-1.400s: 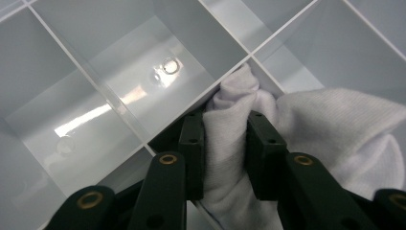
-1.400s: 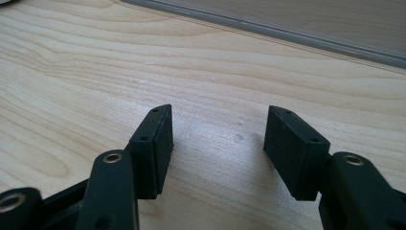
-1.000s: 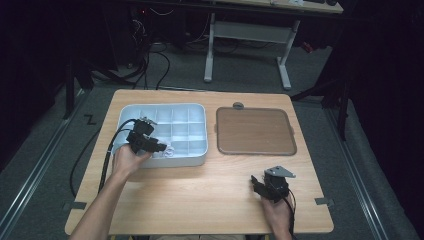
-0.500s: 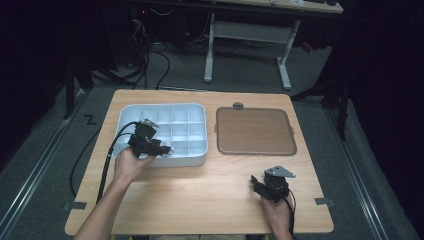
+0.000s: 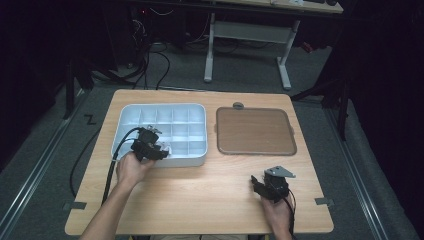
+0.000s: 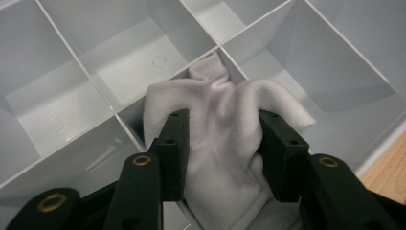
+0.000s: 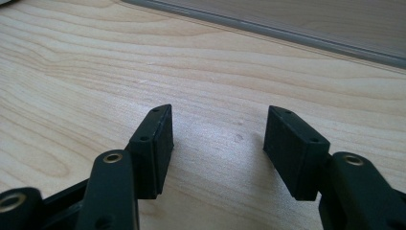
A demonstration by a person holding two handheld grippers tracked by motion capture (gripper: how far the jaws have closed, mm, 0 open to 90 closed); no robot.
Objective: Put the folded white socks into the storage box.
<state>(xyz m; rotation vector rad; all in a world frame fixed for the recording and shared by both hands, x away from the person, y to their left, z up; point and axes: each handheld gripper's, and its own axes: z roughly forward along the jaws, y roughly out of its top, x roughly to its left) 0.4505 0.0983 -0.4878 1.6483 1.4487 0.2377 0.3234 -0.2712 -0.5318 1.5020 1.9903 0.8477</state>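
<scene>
Left tongs [image 6: 222,143] clamped on white soft cloth [image 6: 225,129], shifted twd 3 o'clock in white compartmented plastic tray [image 5: 150,112], prob. wiping; right tongs [image 7: 218,143] apart, idle.

We are counting one wooden table [image 5: 200,200], and we are seeing on it one white compartment tray [image 5: 165,117], one brown mat [image 5: 255,131] and one small grey knob [image 5: 238,105] just beyond the mat's far edge. We are finding one white cloth [image 6: 225,139] in the tray. We are counting two grippers: the left gripper [image 5: 161,148] and the right gripper [image 5: 258,181], each with two black jaws, and two hands, the left hand [image 5: 131,169] and the right hand [image 5: 276,210]. We are noting two tape marks [image 5: 74,205] on the table's near corners.
</scene>
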